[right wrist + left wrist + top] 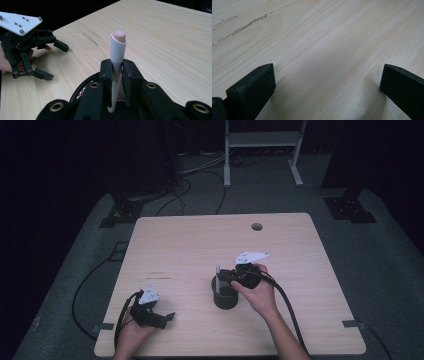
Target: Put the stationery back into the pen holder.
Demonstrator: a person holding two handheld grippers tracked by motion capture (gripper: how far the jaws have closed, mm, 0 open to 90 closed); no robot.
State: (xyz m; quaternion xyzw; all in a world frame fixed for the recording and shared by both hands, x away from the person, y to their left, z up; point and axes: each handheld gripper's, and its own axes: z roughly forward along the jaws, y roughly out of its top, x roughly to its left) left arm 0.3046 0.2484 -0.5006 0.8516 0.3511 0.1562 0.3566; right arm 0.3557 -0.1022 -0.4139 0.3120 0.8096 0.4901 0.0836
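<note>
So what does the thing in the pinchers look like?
Look at the wooden table, then the black mesh cup near its middle. Held upright over it, in the right gripper, is a pale grey pen with a pinkish rounded tip.

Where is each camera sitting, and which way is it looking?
High view: above the person's side, looking forward and down on the table; both forearms, the left gripper and the right gripper show.
Left gripper view: on the left gripper, looking low across bare wood between wide-apart jaws.
Right gripper view: on the right gripper, jaws closed on a white pen above a black mesh cup.
Shared: high and right gripper views both show the left gripper.
</note>
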